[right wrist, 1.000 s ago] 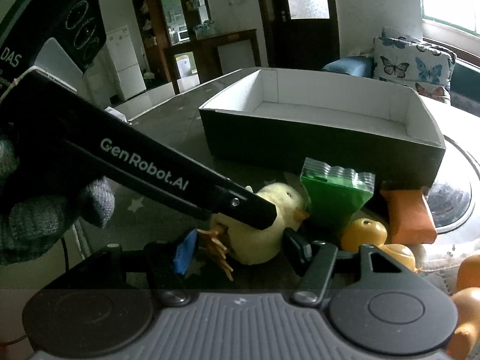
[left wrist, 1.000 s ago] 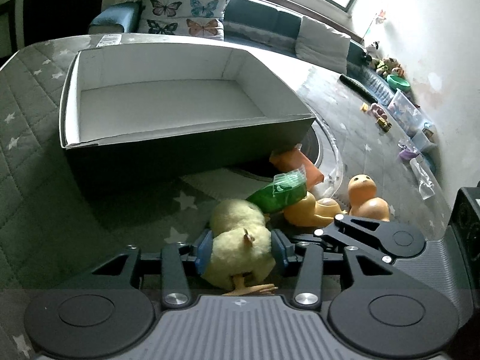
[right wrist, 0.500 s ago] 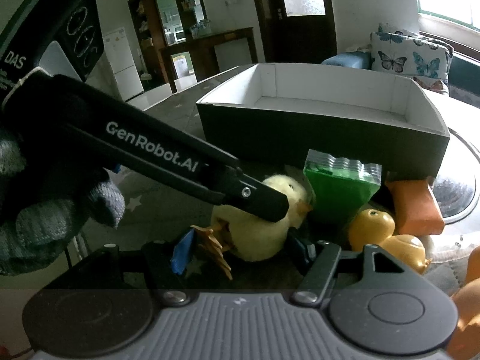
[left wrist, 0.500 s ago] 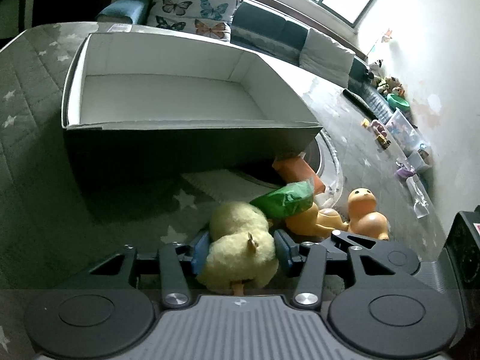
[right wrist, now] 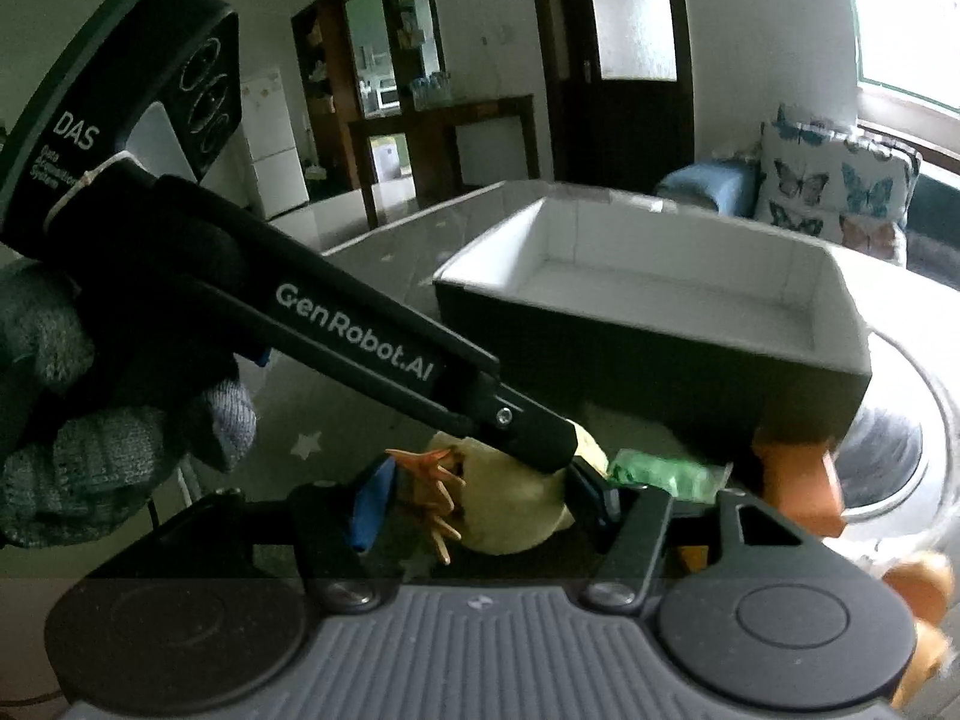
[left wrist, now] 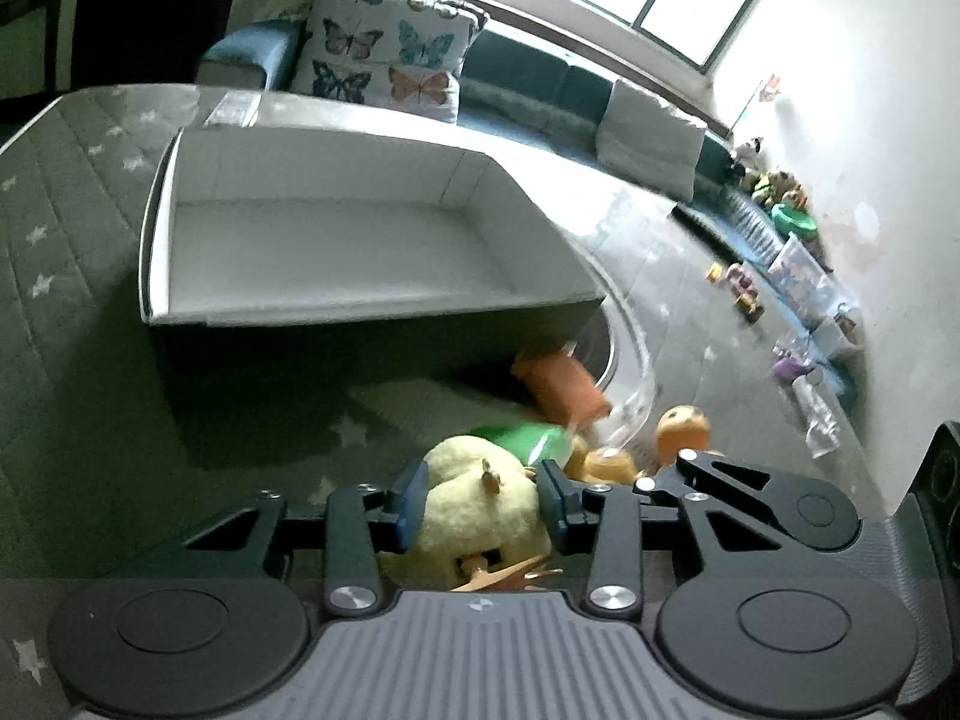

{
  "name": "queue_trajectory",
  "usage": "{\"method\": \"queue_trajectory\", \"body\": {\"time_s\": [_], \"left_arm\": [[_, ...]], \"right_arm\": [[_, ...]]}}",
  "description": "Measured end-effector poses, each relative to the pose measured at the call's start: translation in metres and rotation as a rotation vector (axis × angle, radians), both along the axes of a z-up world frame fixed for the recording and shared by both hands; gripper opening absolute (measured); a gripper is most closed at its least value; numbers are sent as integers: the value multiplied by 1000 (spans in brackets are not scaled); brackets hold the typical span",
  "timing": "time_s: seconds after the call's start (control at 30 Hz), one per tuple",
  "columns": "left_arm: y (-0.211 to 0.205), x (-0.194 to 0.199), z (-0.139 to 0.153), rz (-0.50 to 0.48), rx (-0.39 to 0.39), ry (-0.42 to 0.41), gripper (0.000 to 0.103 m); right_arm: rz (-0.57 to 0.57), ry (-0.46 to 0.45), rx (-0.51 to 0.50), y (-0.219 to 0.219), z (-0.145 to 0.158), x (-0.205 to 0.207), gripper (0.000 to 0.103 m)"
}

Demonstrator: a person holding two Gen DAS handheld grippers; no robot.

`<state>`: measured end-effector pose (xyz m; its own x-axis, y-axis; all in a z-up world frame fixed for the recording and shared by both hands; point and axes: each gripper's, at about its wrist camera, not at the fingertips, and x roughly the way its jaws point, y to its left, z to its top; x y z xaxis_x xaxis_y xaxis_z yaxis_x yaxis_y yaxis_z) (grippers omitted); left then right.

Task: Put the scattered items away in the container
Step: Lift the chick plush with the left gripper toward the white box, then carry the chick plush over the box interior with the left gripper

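A yellow plush chick (left wrist: 480, 504) with orange feet sits between the blue pads of my left gripper (left wrist: 483, 498). The jaws are closing and both pads press into its sides. In the right wrist view the same chick (right wrist: 516, 510) hangs off the mat under the left gripper's long black finger (right wrist: 360, 324). My right gripper (right wrist: 486, 504) straddles it lengthwise with jaws closing. Its left blue pad (right wrist: 372, 504) is just at the feet and does not press the body. The dark box (left wrist: 360, 315) with a white inside stands behind.
Beside the chick lie a green packet (left wrist: 534, 441), an orange block (left wrist: 564, 387) and orange duck toys (left wrist: 681, 429). A round glass turntable (left wrist: 630, 360) sits by the box's right corner. A gloved hand (right wrist: 90, 420) holds the left gripper. Toys and tubs line the far wall.
Both grippers have risen a little and the chick has come up with the left one. The left jaws have squeezed narrower on it. The right jaws have also drawn in.
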<state>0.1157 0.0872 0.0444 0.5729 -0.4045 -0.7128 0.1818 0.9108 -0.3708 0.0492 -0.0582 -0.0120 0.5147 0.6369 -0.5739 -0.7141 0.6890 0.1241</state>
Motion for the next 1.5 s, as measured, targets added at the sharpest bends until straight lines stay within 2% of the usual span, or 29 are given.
{"method": "queue_trajectory", "body": {"time_s": [0.23, 0.43, 0.53, 0.63, 0.67, 0.73, 1.03, 1.13, 1.33, 1.5], "left_arm": [[-2, 16, 29, 10, -43, -67, 41], [-2, 50, 43, 26, -86, -110, 30], [-3, 72, 39, 19, -129, -86, 19], [-5, 92, 30, 14, -149, -64, 18], [-6, 98, 27, 15, -150, -56, 18], [-7, 105, 19, 1, -158, -29, 18], [-4, 96, 9, -6, -130, -31, 23], [-6, 85, 9, -7, -118, -40, 26], [-6, 61, 1, 11, -117, -30, 26], [-4, 50, -9, 46, -113, -19, 30]], "right_arm": [[-18, -84, 38, -11, 30, 9, 56], [-39, -161, 40, -14, 50, 34, 49], [-58, -171, 44, -16, 55, 52, 44], [-90, -175, 15, -15, 52, 73, 41], [-102, -160, 11, -15, 48, 81, 37], [-124, -124, 6, -16, 40, 96, 36], [-126, -77, 28, -37, 22, 86, 38], [-124, -62, 38, -43, 18, 75, 49], [-127, -54, 10, -43, 9, 59, 50], [-145, -57, -34, -38, -3, 53, 59]]}}
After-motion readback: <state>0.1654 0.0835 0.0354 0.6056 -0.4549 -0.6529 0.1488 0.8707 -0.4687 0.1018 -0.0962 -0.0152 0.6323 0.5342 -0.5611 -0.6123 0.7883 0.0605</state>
